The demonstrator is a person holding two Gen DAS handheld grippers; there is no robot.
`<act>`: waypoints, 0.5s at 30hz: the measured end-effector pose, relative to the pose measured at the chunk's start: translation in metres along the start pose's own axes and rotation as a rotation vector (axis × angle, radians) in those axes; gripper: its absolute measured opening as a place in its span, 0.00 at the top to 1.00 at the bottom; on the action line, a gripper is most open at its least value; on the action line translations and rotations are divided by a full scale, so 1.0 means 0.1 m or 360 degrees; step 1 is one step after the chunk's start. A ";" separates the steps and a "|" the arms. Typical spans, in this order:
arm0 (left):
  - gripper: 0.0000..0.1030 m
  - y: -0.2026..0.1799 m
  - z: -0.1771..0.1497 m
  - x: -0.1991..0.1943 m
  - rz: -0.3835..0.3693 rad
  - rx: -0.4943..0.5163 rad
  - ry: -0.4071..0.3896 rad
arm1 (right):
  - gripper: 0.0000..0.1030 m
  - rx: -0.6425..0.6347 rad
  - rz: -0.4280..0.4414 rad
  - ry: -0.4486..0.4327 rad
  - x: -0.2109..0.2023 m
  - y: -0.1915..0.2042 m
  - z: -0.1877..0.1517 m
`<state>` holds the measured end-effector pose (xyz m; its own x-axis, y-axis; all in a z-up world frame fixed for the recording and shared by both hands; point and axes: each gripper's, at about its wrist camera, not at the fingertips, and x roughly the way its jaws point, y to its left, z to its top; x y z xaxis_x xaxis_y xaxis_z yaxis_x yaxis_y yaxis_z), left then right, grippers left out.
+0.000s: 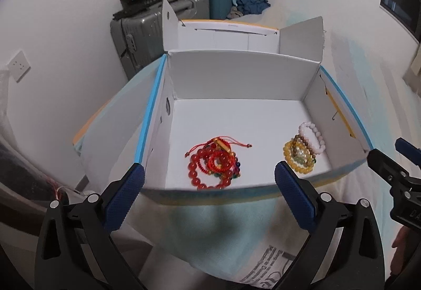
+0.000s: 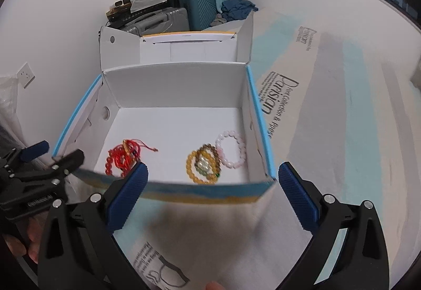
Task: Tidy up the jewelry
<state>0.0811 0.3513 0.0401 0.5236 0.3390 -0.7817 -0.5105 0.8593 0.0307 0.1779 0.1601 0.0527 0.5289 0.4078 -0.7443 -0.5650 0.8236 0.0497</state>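
Observation:
An open white box (image 1: 236, 71) with blue edges sits on a bed; it also shows in the right wrist view (image 2: 173, 84). On its floor at the left lies a pile of red bead and cord bracelets (image 1: 214, 165) (image 2: 122, 158). At the right lie yellow and brown bead bracelets (image 1: 300, 157) (image 2: 204, 165) and a pink bead bracelet (image 1: 314, 136) (image 2: 231, 149). My left gripper (image 1: 209, 182) is open and empty, at the box's near wall. My right gripper (image 2: 213, 179) is open and empty, at the near wall's right part.
The box's lid (image 1: 223, 34) stands open behind it. The bed sheet (image 2: 329, 111) is pale blue and white with printed text. Suitcases (image 1: 134, 37) and clothes are piled against the far wall. A wall socket (image 1: 18, 66) is at the left.

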 end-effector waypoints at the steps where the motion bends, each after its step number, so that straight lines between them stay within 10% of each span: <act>1: 0.06 0.01 -0.05 -0.03 -0.0020 0.0002 -0.0014 | 0.07 0.0007 -0.0013 -0.0008 -0.03 -0.02 -0.05; 15: 0.06 0.00 -0.61 -0.13 -0.0054 -0.0056 -0.0025 | 0.07 0.0043 -0.0120 -0.0073 -0.30 0.01 -0.50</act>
<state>0.0326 0.3236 0.0121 0.5517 0.3160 -0.7719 -0.5157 0.8566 -0.0179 0.1298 0.1291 0.0419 0.5980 0.3613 -0.7154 -0.5055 0.8627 0.0132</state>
